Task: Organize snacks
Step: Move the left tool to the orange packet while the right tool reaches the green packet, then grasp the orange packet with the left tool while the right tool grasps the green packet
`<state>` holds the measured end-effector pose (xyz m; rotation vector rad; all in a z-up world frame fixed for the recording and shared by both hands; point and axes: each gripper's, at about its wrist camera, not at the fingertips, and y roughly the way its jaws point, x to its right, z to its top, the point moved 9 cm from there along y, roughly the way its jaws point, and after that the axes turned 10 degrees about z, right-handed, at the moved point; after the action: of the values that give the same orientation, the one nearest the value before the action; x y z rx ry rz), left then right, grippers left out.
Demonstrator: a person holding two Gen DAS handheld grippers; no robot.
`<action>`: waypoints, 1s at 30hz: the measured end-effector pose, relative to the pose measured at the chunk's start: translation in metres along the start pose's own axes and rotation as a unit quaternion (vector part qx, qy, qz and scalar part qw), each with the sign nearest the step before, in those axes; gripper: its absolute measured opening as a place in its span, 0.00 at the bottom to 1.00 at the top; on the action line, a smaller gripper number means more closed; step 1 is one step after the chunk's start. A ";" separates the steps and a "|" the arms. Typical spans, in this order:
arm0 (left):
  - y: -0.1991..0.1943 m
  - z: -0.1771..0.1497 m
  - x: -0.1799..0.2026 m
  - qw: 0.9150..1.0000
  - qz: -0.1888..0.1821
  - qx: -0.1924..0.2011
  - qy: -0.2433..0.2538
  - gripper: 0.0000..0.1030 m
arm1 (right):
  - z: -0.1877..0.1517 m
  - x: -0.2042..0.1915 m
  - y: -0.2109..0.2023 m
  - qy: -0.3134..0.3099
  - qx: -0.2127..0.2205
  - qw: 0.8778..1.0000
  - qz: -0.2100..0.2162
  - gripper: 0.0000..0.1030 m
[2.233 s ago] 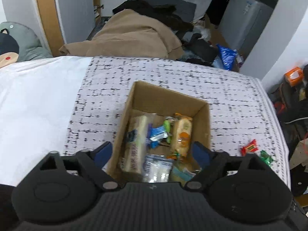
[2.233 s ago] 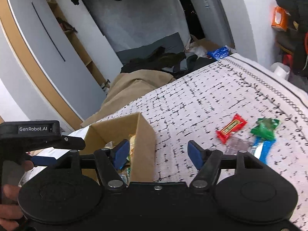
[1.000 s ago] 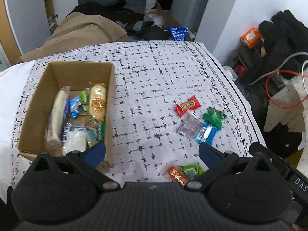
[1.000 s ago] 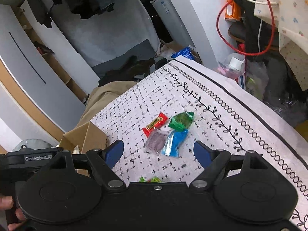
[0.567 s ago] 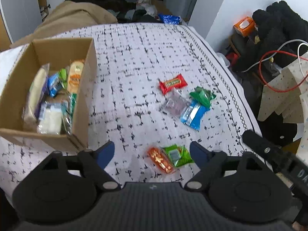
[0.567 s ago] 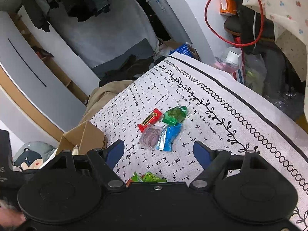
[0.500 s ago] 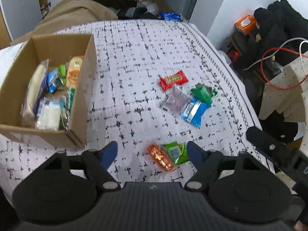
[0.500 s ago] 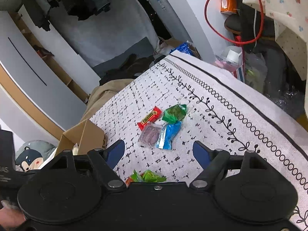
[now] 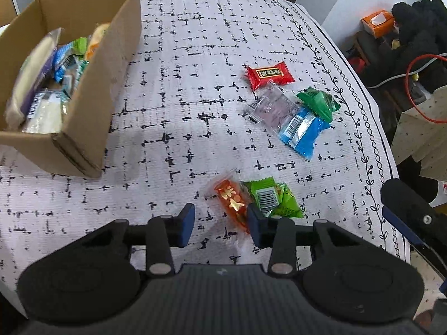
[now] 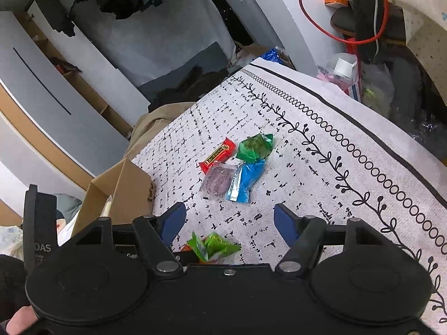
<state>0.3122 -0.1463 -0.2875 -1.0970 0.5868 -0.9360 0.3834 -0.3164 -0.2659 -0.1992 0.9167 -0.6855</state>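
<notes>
orange snack (image 9: 233,202): light, crinkly, slippery — pinch across mid-body.
left gripper (image 9: 220,222): part-open, empty, near it.
right gripper (image 10: 229,220): wide, empty.

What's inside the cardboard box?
The cardboard box holds wrapped snacks: a long pale packet, a blue wrapper, a green one, an orange-printed one and a clear white pack. Anything beneath them, and the box floor, is covered.

Matt brown cardboard box (image 9: 83,89); woven, coarse-textured cloth (image 9: 195,42); glossy plastic-film wrappers: red (image 9: 269,75), clear (image 9: 272,109), blue (image 9: 303,131), orange (image 9: 232,201); matt black plastic left gripper (image 9: 220,222) with ribbed grip.
</notes>
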 end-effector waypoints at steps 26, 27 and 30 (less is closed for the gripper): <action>0.007 0.016 -0.009 0.998 -0.003 0.015 -0.055 0.22 | -0.024 -0.010 0.057 -0.009 -0.067 0.998 0.016 0.56; 0.005 0.017 -0.012 0.998 -0.002 0.017 -0.057 0.22 | -0.026 -0.011 0.060 -0.012 -0.071 0.997 0.013 0.56; -0.001 0.021 -0.021 0.998 -0.001 0.023 -0.060 0.22 | -0.031 -0.013 0.069 -0.024 -0.084 0.996 -0.009 0.55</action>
<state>0.3180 -0.1177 -0.2794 -1.1036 0.4639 -0.8740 0.3853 -0.2516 -0.3065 -0.3726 0.9266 -0.6184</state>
